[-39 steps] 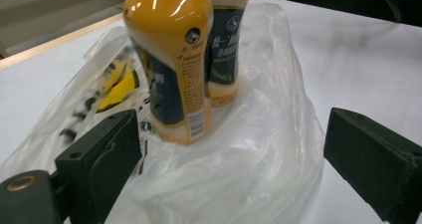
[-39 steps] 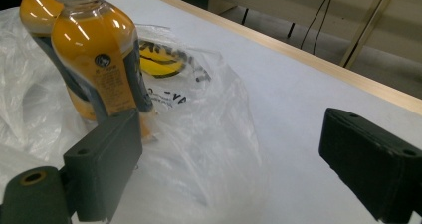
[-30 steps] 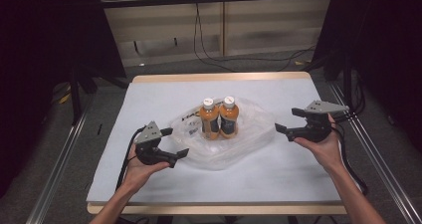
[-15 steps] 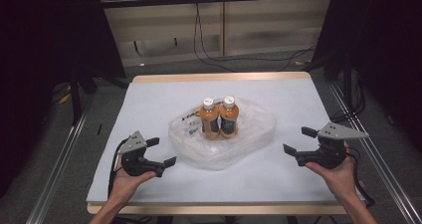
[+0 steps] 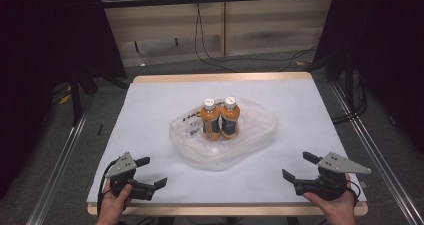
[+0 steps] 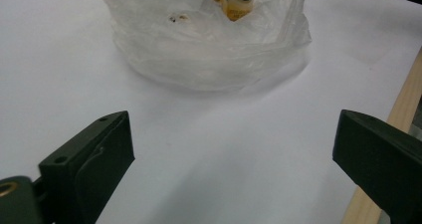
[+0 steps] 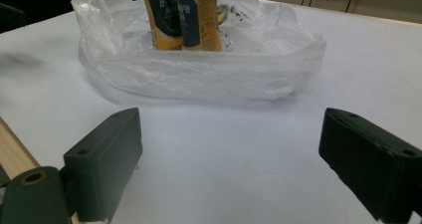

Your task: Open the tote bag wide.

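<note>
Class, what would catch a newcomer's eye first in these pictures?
Two orange bottles with white caps stand upright side by side inside a crumpled clear plastic bag at the middle of the white table. Near the table's front corners the left claw and right claw rest open, apart from the bag.

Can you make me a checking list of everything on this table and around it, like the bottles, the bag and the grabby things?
Surface: white table cover on a wood-edged table, flat and bare around the bag.
Job's things: two orange drink bottles with white caps stand upright, side by side and touching, inside a crumpled clear plastic bag at mid-table.
Clutter: nothing seen.
Grippers: left hand-held gripper open, near the front left corner; right hand-held gripper open, near the front right corner. Both are apart from the bag and hold nothing.
Cables: black cables lie on the floor beyond the table.
Surroundings: metal rails along both sides, dark curtains, pale back wall.
</note>
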A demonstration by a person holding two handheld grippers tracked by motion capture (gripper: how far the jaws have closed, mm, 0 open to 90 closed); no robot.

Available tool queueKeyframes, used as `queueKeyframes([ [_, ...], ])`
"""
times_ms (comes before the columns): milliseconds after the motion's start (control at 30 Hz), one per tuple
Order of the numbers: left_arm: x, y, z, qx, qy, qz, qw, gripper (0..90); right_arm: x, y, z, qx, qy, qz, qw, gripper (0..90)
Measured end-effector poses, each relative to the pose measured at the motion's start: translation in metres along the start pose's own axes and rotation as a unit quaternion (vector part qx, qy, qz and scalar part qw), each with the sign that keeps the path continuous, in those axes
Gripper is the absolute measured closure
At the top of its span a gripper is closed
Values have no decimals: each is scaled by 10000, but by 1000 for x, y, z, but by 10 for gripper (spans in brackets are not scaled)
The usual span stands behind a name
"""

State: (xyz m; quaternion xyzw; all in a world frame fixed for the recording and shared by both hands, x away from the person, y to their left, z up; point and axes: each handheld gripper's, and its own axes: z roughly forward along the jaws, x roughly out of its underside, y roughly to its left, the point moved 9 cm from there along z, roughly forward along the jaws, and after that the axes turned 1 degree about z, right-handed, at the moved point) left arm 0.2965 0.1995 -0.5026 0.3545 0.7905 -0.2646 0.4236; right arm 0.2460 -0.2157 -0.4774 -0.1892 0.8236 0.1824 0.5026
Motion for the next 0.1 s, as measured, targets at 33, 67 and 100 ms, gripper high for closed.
queueKeyframes([
  [33,0,4,0,-107,27,31,9999,24,4,1,3,-89,70,16,9999,98],
  [67,0,7,0,-224,68,75,9997,24,8,2,5,-134,165,10,9998,95],
  [100,-1,9,1,-263,83,119,9995,23,9,2,7,-143,206,-31,9997,89],
])
